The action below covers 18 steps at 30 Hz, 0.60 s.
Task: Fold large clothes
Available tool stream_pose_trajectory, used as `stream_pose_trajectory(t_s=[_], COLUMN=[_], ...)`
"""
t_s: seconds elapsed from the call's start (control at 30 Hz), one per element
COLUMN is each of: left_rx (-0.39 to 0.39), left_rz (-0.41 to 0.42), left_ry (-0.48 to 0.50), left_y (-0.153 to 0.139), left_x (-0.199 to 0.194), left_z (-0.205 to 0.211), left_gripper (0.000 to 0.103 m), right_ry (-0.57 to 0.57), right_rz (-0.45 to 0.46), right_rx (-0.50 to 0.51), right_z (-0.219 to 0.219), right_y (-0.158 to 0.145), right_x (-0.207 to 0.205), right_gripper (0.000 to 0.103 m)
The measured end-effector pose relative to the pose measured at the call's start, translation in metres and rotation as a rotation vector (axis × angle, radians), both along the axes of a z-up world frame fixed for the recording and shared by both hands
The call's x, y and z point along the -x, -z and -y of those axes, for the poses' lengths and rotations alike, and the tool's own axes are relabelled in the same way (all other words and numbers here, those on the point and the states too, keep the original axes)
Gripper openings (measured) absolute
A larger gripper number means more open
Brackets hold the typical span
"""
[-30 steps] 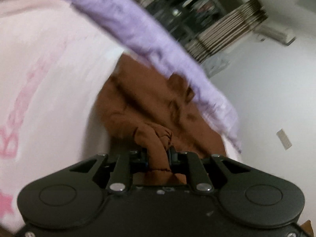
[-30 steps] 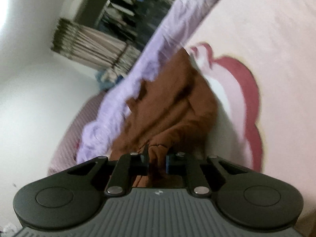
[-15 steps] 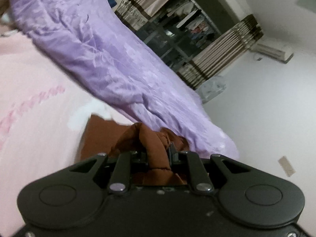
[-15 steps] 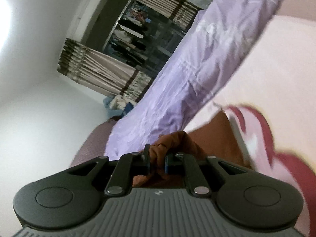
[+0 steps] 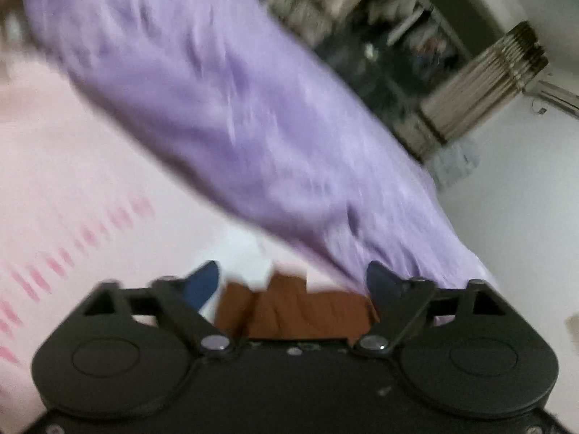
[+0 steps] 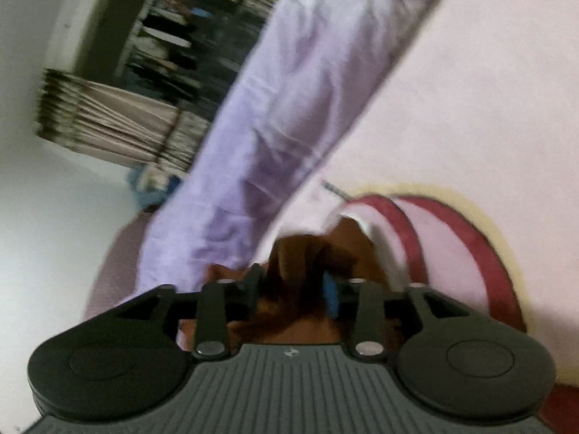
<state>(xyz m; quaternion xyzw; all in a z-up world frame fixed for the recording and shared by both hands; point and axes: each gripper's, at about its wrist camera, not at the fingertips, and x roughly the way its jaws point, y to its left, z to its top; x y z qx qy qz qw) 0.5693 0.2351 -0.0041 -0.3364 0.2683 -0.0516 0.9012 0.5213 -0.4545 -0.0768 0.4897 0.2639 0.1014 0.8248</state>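
The left gripper point(image 5: 291, 278) has just spread wide – the brown garment point(image 5: 293, 311) lies loose between its fingers on the pink bedspread point(image 5: 72, 166), beside the purple quilt point(image 5: 224, 115); the right gripper point(image 6: 293, 285) has been opening too – brown cloth bunched between its fingers, whether gripped I cannot tell.

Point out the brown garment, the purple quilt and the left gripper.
brown garment point(image 5: 296, 307), left wrist view: bunched fabric between the open fingers.
purple quilt point(image 5: 217, 115), left wrist view: middle of its wrinkled surface.
left gripper point(image 5: 291, 282), left wrist view: midway between fingertips.

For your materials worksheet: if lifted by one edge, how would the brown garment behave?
Probably floppy: the brown garment bunches in folds between the open right gripper fingers. Likely light and unbreakable, since it slumps softly on the pink bedcover.
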Motion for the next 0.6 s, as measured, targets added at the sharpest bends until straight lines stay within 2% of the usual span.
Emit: stream_pose_trajectory(t_s=[0.03,0.1,0.17,0.23,0.3,0.4,0.53,0.6], left_rx=[-0.006,0.018,-0.028,-0.137,-0.243,-0.348,-0.449,-0.452], left_rz=[0.022,0.056,0.066,0.086,0.109,0.125,0.037,-0.061], left_ry=[0.011,0.081,0.136,0.178,0.216,0.243,0.251,0.225], left_y=[-0.006,-0.012,-0.017,-0.021,-0.022,-0.012,0.022,0.044], left_x=[0.008,0.021,0.028,0.033,0.038,0.039,0.027,0.016], left_z=[0.0,0.01,0.032,0.069,0.106,0.149,0.175,0.175], left_gripper=[0.09,0.09,0.09,0.09,0.09,0.09,0.09,0.09], right_ry=[0.03,0.1,0.083,0.044,-0.003,-0.066,-0.137,-0.132], right_rz=[0.028,0.078,0.136,0.155,0.157,0.167,0.107,0.036], right_rx=[0.021,0.114,0.205,0.338,0.52,0.766,0.888,0.938], right_z=[0.002,-0.003,-0.017,-0.048,-0.089,-0.153,-0.196,-0.204], right_y=[-0.009,-0.031,-0.048,-0.062,-0.071,-0.069,-0.046,-0.028], right_x=[0.007,0.024,0.03,0.033,0.034,0.029,0.013,0.006], right_gripper=[0.075,0.078,0.078,0.075,0.07,0.064,0.053,0.048])
